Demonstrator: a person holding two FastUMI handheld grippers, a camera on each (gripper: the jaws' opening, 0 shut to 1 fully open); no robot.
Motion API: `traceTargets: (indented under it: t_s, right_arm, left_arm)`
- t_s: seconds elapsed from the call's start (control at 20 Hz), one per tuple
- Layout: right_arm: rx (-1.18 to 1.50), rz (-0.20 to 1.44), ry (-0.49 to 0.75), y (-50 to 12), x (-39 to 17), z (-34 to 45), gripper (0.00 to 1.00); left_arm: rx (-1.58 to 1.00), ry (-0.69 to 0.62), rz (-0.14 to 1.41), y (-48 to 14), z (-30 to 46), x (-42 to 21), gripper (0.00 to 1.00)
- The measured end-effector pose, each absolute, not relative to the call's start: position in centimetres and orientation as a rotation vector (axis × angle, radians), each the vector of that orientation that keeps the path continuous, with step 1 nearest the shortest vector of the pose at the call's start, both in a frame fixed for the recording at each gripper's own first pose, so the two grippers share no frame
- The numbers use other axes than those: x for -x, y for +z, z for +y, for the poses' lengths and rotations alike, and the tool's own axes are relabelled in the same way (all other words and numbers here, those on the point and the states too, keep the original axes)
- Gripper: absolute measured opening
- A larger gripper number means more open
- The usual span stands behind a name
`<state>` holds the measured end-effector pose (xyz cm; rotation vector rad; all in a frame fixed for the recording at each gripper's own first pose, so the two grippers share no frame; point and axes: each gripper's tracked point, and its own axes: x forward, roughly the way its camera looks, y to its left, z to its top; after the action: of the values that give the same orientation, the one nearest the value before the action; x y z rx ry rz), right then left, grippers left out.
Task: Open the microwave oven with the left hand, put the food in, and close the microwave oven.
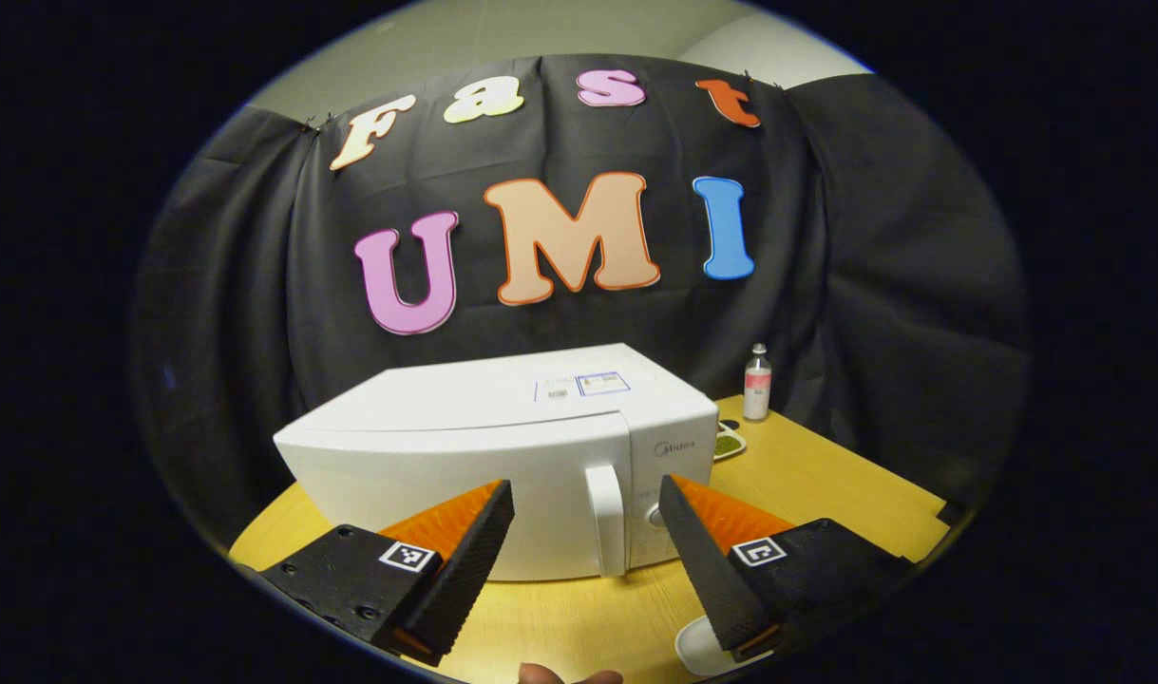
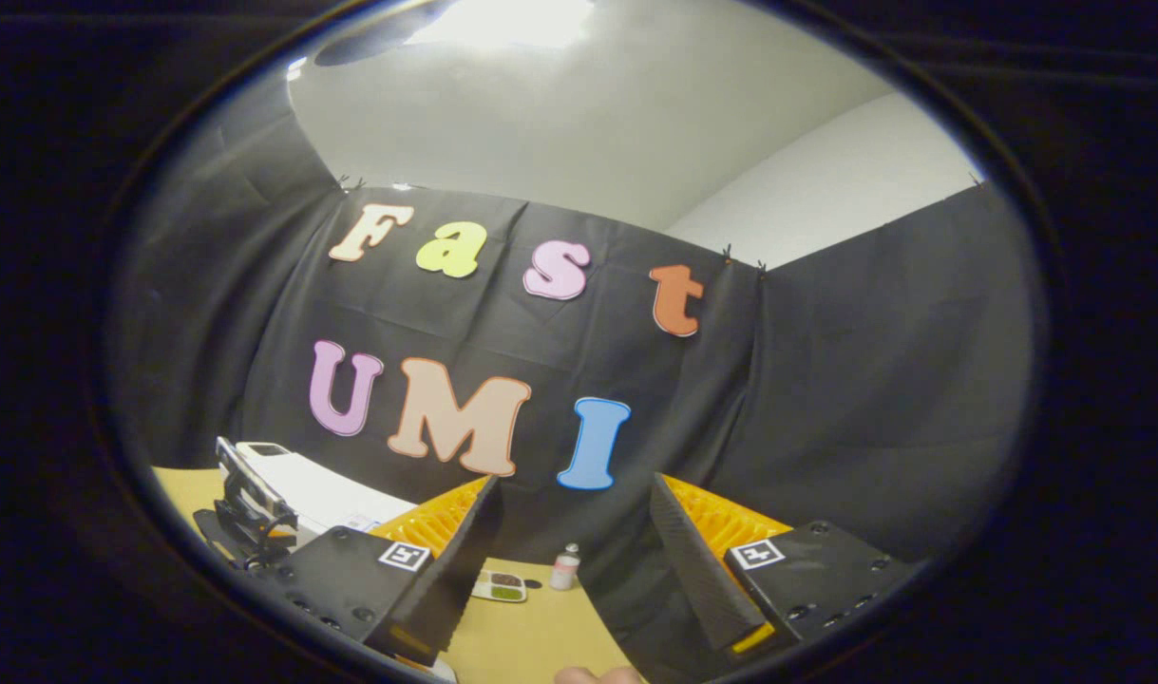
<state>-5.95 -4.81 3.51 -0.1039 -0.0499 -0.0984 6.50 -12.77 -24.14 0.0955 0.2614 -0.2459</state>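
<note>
In the left gripper view, the left claw (image 1: pixel 586 532) sits low in the foreground with its two fingers spread wide apart and nothing between them. A bit of a hand (image 1: pixel 569 675) shows at the very bottom edge, and the rim of a white dish (image 1: pixel 697 651) peeks out under the right-hand finger, resting on the yellow wooden counter (image 1: pixel 825 475). Just beyond the fingertips stands the white microwave oven (image 1: pixel 503 456), its door shut. The vertical door handle (image 1: pixel 605 518) lines up with the gap between the fingers, a little toward the right-hand one, near but not touched. A round knob (image 1: pixel 656 516) sits just beside the handle, close to that finger's tip. Farther back, to the right of the oven, a small plate of green food (image 1: pixel 728 444) lies on the counter, partly hidden by the oven's corner, and behind it a small bottle with a pink label (image 1: pixel 756 382) stands upright near the black cloth wall (image 1: pixel 873 285).

In the right gripper view, the right claw (image 2: pixel 569 560) is also spread apart and empty, tilted upward so much of the wall (image 2: pixel 873 399) and ceiling shows. Between its fingers, well beyond them, the food plate (image 2: pixel 499 586) and the bottle (image 2: pixel 565 567) rest on the counter (image 2: pixel 531 636). At the far left, the left gripper (image 2: pixel 246 513) appears in front of the microwave oven (image 2: pixel 322 494).
</note>
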Motion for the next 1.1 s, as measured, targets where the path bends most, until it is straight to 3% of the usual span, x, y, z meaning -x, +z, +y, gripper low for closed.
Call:
traceTargets:
  t_s: [0.35, 0.45, 0.5, 0.65, 0.7, 0.75, 0.9, 1.1]
  right_arm:
    - [0.117, -0.033, -0.114, 4.1, 7.0, -5.7, 0.96]
    - [0.119, -0.031, -0.103, 4.0, 7.0, -5.5, 0.96]
    - [0.125, -0.031, -0.097, 4.0, 6.9, -5.4, 0.96]
    - [0.137, -0.033, -0.076, 3.9, 6.9, -4.8, 0.98]
    - [0.138, -0.034, -0.07, 3.9, 6.8, -4.4, 0.96]
    - [0.137, -0.036, -0.065, 3.8, 6.4, -4.2, 0.96]
    - [0.133, -0.036, -0.055, 3.6, 6.1, -4.2, 0.97]
    - [0.113, -0.038, -0.046, 3.5, 6.0, -4.1, 0.97]
  left_arm:
    - [-0.068, -0.274, 0.369, -30.1, -14.8, -8.4, 0.96]
    - [-0.09, -0.26, 0.373, -30.9, -14.6, -8.9, 0.88]
    - [-0.098, -0.261, 0.379, -31.1, -14.7, -9.1, 0.74]
    - [-0.132, -0.239, 0.395, -31.9, -14.7, -9.9, 0.69]
    - [-0.132, -0.237, 0.406, -31.7, -14.2, -9.4, 0.39]
    - [-0.125, -0.238, 0.391, -32.0, -14.5, -10.0, 0.31]
    - [-0.106, -0.259, 0.36, -31.4, -14.8, -9.9, 0.19]
    - [-0.155, -0.27, 0.376, -31.9, -14.8, -9.8, 0.12]
